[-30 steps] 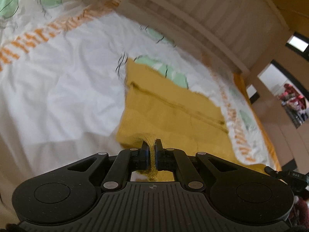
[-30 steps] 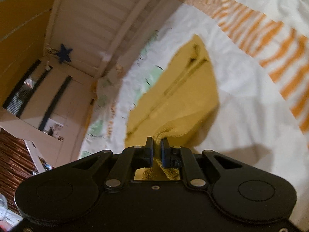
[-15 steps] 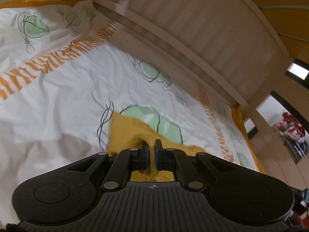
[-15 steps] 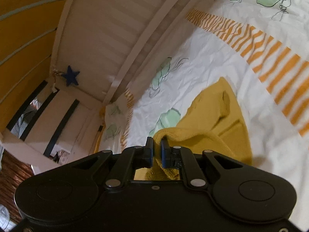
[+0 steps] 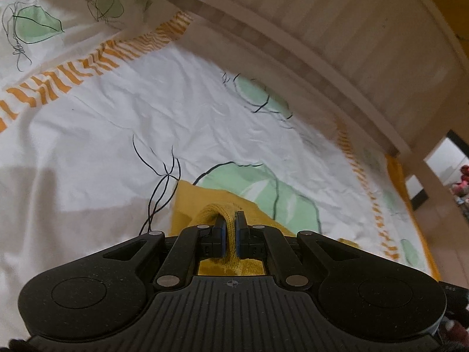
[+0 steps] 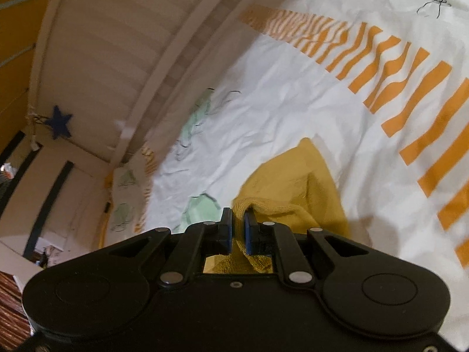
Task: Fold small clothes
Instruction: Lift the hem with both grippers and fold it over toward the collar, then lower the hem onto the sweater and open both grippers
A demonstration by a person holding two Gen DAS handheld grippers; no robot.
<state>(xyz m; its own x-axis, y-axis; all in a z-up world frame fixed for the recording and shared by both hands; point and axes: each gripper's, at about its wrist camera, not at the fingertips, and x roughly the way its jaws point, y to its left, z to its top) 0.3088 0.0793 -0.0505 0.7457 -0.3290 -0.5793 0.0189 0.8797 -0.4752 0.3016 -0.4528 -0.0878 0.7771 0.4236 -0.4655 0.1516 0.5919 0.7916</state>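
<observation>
A knitted edge of the yellow garment (image 5: 218,209) is pinched between the nearly closed jaws of the left gripper (image 5: 230,230). Another edge of it is clamped likewise by the right gripper (image 6: 237,228). The rest of the garment is draped on the patterned bedsheet (image 5: 117,123), well short of the white headboard (image 5: 337,38)

Dim, warm indoor light, yellowish cast. Soft grey shadow on the white bedsheet (image 5: 88,146) at left in the left wrist view. Motion blur smears the slatted headboard (image 6: 117,58) and far sheet edge. Strong fisheye bending at the borders; corners vignette dark.
</observation>
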